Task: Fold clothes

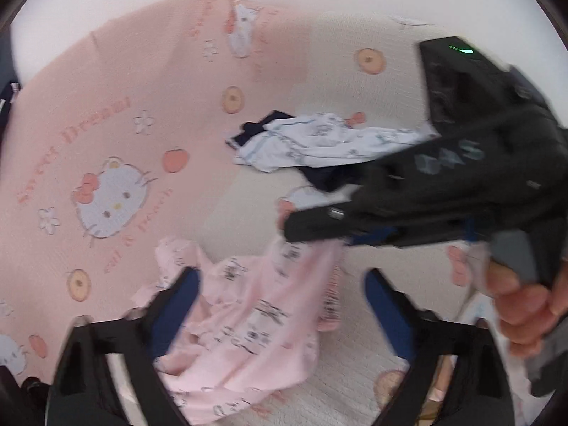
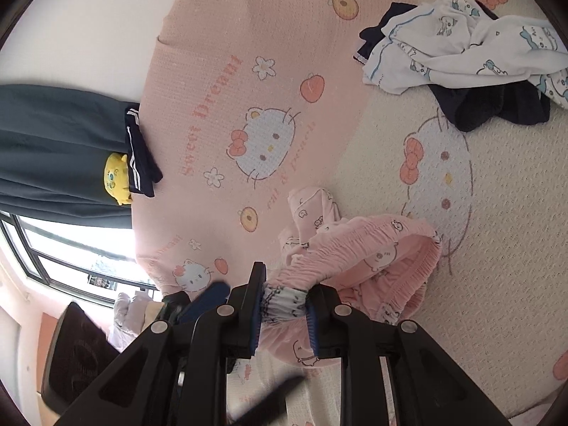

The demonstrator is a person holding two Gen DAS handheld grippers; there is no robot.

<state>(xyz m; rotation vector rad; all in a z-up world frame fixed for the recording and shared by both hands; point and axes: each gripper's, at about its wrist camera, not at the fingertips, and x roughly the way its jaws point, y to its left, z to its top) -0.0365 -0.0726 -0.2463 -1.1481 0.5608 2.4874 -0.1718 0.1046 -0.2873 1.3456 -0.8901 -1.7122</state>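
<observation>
Bed surface throughout: a pink-and-cream bedspread [image 2: 220, 81] printed with cat faces, bows, flowers and peaches. Its pink half runs to the bed's edge, where a pale wall and a dark curtain [image 2: 53, 142] begin. Wide stretches of the spread lie bare between the clothes, most of all on the pink side.

Right wrist view only: a window [image 2: 71, 248] low at the left, a yellow plush toy [image 2: 116, 177] against the curtain, a dark striped garment [image 2: 140, 149] hanging over the bed edge just beside it, and a dark mesh chair [image 2: 78, 348] off the bed. Left wrist view only: a hand [image 1: 522, 305] gripping the handle of the right gripper, whose black body crosses the right side of the frame, green light lit.

Both views: a heap of white printed clothes [image 1: 319, 140] over a navy garment [image 2: 490, 108], well apart from both grippers, on the cream half.

Pink printed garment [image 1: 248, 323], a pair of shorts by its gathered waistband: crumpled on the spread, partly lifted. Right gripper [image 2: 284, 305] is nearly closed, its blue pads pinching a bunched fold of the waistband; the rest of the band loops out to the right in that view. Left gripper [image 1: 280, 305] stands wide apart, pads clear of the cloth; the garment lies between and under its fingers, unheld. Left wrist view is motion-blurred.
</observation>
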